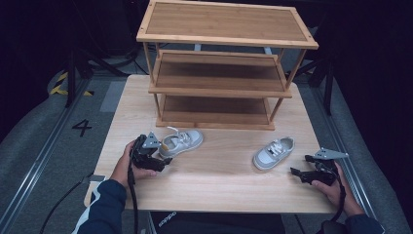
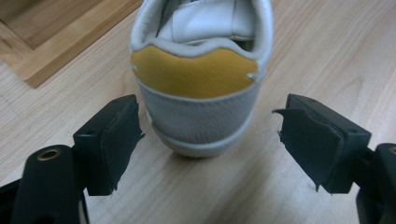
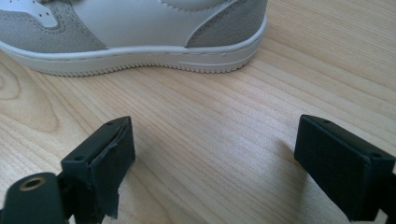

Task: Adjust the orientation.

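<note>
Floor beside the table (image 1: 214, 180)
A "4" (image 1: 82, 127) marked the grey floor at left; striped tape (image 1: 61, 85) lay farther back, near a rail (image 1: 39, 161).

I see a wooden rack (image 1: 225, 63) at the table's (image 1: 214, 183) far edge. My left gripper (image 1: 164, 158) sits at the heel of the left shoe (image 1: 181, 142) (jaws hard to read); my right gripper (image 1: 301, 165) rests near the right edge, beside the right shoe (image 1: 273, 153).
</note>
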Motion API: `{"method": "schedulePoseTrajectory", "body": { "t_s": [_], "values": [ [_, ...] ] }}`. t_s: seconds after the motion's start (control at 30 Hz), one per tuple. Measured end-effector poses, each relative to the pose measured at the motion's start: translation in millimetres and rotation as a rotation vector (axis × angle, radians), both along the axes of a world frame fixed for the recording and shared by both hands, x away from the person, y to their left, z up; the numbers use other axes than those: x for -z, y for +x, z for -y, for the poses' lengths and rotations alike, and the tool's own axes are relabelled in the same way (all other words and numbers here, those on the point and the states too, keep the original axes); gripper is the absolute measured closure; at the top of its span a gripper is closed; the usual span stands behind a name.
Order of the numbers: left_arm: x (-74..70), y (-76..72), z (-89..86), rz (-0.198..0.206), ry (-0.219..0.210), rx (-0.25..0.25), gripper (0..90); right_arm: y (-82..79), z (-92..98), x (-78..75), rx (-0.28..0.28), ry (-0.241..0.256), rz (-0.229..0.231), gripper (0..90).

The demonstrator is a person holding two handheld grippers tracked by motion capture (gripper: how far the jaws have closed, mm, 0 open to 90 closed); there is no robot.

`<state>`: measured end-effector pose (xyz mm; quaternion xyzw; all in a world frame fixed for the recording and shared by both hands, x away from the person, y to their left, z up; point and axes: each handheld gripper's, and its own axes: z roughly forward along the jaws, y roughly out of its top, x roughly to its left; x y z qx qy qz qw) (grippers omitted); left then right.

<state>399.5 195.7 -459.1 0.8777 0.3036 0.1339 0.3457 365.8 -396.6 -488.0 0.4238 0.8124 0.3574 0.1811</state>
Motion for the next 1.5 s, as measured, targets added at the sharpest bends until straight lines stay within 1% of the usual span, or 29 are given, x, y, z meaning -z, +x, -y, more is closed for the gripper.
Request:
{"method": "schedulePoseTrajectory", "body": {
  "t_s": [0.03,0.07,0.1,0.17,0.2,0.23,0.3,0.4,0.47,0.5,0.63,0.67,0.7,0.77,0.87,0.9,0.97,1.03,1.07,1.1,1.13,1.17,1.2,1.23,1.3,1.33,1.4,1.43,1.5],
  "values": [
    [-0.6,1.4,0.9,0.006,-0.008,-0.008,21.3,0.0,0.1,0.0,-0.001,-0.001,0.001,12.6],
    [-2.1,3.9,1.3,0.007,-0.018,-0.003,21.5,0.0,0.1,0.0,-0.001,-0.001,0.001,12.6],
    [-4.0,6.6,3.1,0.022,-0.026,-0.005,22.5,0.0,0.0,0.0,0.0,-0.001,0.001,12.6],
    [-4.6,7.5,4.7,0.016,-0.03,0.003,23.4,0.0,0.0,0.0,0.0,-0.002,0.001,12.6],
    [-4.6,8.0,7.0,0.001,-0.038,0.003,21.9,-0.1,0.0,0.1,0.001,-0.003,0.003,12.7],
    [-5.5,7.8,8.2,0.014,-0.022,0.004,21.9,-0.1,0.0,0.1,0.001,-0.003,0.003,12.7],
    [-6.7,5.4,8.7,0.01,-0.015,0.013,22.2,-0.4,0.2,0.0,0.003,-0.002,0.002,12.7],
    [-9.1,0.4,6.6,-0.009,-0.046,0.037,28.7,-0.4,0.3,0.1,0.003,-0.001,0.002,12.7],
    [-10.9,-5.7,9.3,-0.016,-0.033,0.048,28.8,-0.4,0.6,0.0,0.002,-0.001,0.004,12.9],
    [-12.3,-9.0,10.2,-0.017,-0.024,0.062,29.2,-0.6,0.8,0.0,0.002,0.001,0.002,13.0],
    [-15.3,-19.9,14.9,-0.03,-0.014,0.103,30.4,-1.0,1.5,-0.1,0.002,0.001,0.001,13.2],
    [-15.5,-22.5,16.3,-0.032,-0.017,0.109,31.2,-1.0,1.6,-0.1,0.002,0.001,0.001,13.2],
    [-15.8,-25.0,18.3,-0.041,-0.016,0.117,32.1,-1.0,1.5,-0.1,0.002,0.001,0.001,13.2],
    [-16.6,-28.1,21.1,-0.036,0.0,0.135,34.1,-1.0,1.5,-0.1,0.002,0.001,0.001,13.2],
    [-18.7,-32.9,26.0,-0.035,0.023,0.134,35.4,-1.0,1.6,-0.1,0.002,0.001,0.001,13.2],
    [-19.4,-33.6,26.5,-0.032,0.023,0.139,35.5,-1.0,1.6,-0.1,0.002,0.001,0.001,13.2],
    [-21.1,-36.9,28.4,-0.04,0.015,0.15,37.0,-1.0,1.6,-0.1,0.002,0.001,0.001,13.2],
    [-22.6,-39.5,30.8,-0.04,0.029,0.169,37.5,-1.0,1.6,-0.1,0.002,0.001,0.001,13.2],
    [-24.2,-41.5,32.9,-0.035,0.041,0.168,37.4,-1.0,1.6,-0.1,0.002,0.001,0.001,13.2],
    [-25.7,-42.1,33.2,-0.032,0.055,0.173,37.4,-1.0,1.6,-0.1,0.002,0.001,0.001,13.2],
    [-27.9,-43.4,33.5,-0.03,0.056,0.18,37.7,-1.0,1.5,-0.1,0.002,0.001,0.0,13.2],
    [-30.6,-44.4,33.1,-0.028,0.045,0.192,39.0,-1.0,1.6,-0.1,0.002,0.001,0.001,13.2],
    [-33.4,-45.6,33.3,-0.025,0.036,0.193,39.7,-1.0,1.6,-0.1,0.002,0.001,0.001,13.2],
    [-36.2,-46.6,33.7,-0.016,0.034,0.191,39.7,-1.0,1.6,-0.1,0.002,0.001,0.001,13.2],
    [-40.9,-47.6,36.0,-0.005,0.021,0.206,39.7,-1.0,1.6,-0.1,0.002,0.001,0.001,13.2],
    [-42.5,-47.4,37.4,-0.002,0.026,0.209,39.7,-1.0,1.6,-0.1,0.002,0.001,0.001,13.2],
    [-46.4,-44.9,43.3,0.004,0.034,0.242,39.7,-1.0,1.6,-0.1,0.002,0.001,0.001,13.2],
    [-46.6,-43.8,46.4,0.005,0.039,0.249,39.8,-1.0,1.6,-0.1,0.002,0.001,0.001,13.2],
    [-46.2,-41.2,50.7,0.0,0.07,0.26,40.4,-1.0,1.5,-0.1,0.002,0.001,0.001,13.2]
  ]
}}
